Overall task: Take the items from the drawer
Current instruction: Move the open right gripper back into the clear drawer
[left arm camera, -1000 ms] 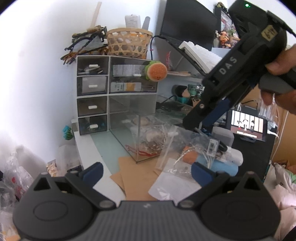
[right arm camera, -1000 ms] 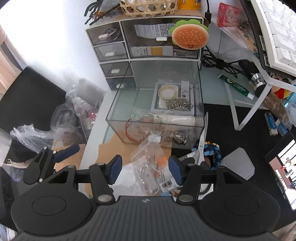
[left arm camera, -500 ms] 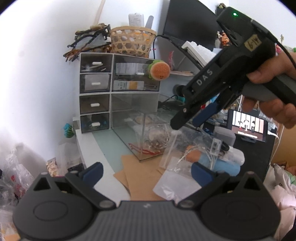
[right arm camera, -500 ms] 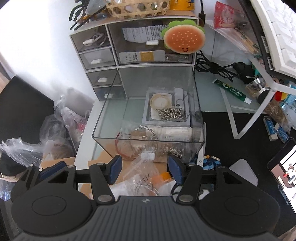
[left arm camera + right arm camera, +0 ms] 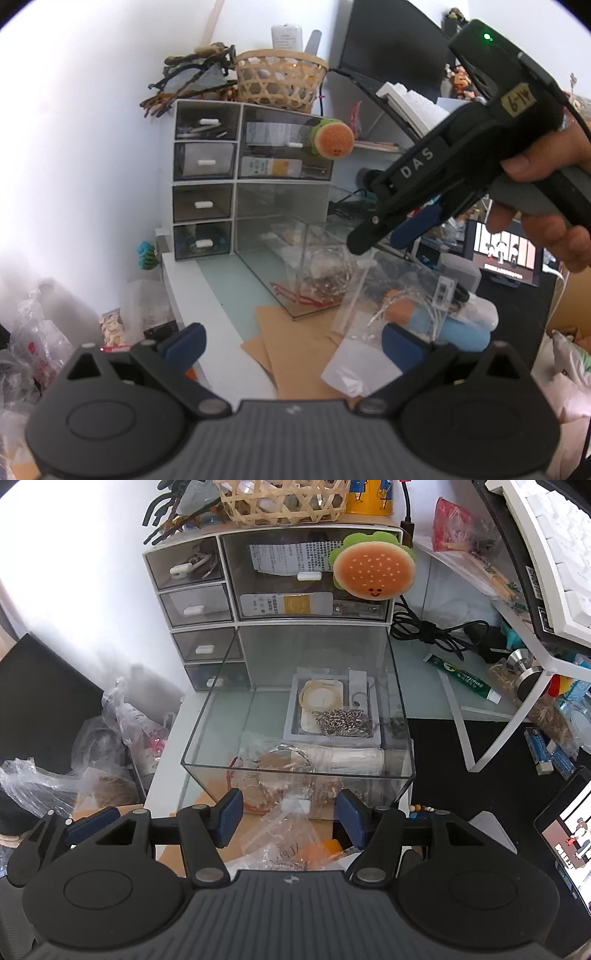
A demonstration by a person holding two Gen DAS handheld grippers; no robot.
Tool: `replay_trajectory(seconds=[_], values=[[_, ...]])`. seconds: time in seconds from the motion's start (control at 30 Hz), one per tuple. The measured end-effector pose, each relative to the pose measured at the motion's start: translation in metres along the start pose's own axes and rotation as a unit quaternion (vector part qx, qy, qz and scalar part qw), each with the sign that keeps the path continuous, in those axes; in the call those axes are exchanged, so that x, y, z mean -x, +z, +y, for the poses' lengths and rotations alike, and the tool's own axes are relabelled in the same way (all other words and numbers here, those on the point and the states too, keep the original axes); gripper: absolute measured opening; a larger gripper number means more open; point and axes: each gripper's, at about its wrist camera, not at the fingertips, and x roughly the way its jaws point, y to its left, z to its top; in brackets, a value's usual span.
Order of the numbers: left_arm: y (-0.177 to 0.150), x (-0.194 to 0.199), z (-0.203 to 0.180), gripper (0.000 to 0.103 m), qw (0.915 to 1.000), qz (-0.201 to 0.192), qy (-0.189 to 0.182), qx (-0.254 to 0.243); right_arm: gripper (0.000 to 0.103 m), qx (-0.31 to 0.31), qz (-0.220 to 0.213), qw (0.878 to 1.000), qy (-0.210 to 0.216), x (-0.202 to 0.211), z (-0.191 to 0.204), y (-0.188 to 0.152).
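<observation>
Right gripper [image 5: 290, 814]: fingers [image 5: 229, 812] stand partly apart, nothing pressed between the pads. Through the gap, below them, a clear plastic bag [image 5: 284, 834] lies on the worktop [image 5: 166, 760], just in front of the drawer [image 5: 295, 775]; no contact with it can be seen. The fingertips hang just short of the drawer's front wall, a little above its rim. In the left wrist view the gripper slopes down toward the drawer, held by a hand [image 5: 546, 206] wrapped round the grey handle; one blue pad [image 5: 413, 225] shows, above the drawer's near end.

Left gripper [image 5: 291, 345]: fingers [image 5: 184, 341] wide apart, holding nothing. It hovers well in front of the drawer, above brown paper sheets [image 5: 295, 350] and another clear bag [image 5: 358, 365], pointing slightly down toward the drawer.

Drawer: clear, pulled well out of the lower right bay of the drawer cabinet [image 5: 266, 602], its front end toward the grippers. Inside, toward the back, a white tray [image 5: 332, 712] with a pale ring and a heap of metal chain [image 5: 343, 720]. Toward the front wall, a clear bag with bangles [image 5: 284, 757] and a red cord loop.

On the cabinet's upper right drawer front, a burger-shaped pad [image 5: 373, 570]; on the cabinet top, a woven basket [image 5: 284, 498].
</observation>
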Motion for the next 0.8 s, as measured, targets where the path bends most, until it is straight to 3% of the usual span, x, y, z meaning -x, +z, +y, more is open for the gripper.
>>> replay_trajectory(seconds=[0.3, 0.63, 0.8], values=[[-0.001, 0.001, 0.003, 0.103, 1.0000, 0.000, 0.001, 0.004, 0.063, -0.018, -0.022, 1.000, 0.008, -0.003, -0.002, -0.008], [-0.001, 0.002, 0.004, 0.103, 1.0000, 0.001, 0.007, 0.003, 0.064, -0.035, -0.094, 0.995, -0.009, -0.004, 0.000, -0.026], [0.000, 0.002, 0.005, 0.103, 1.0000, 0.001, 0.009, 0.003, 0.064, -0.042, -0.095, 0.995, 0.001, -0.009, -0.003, -0.029]])
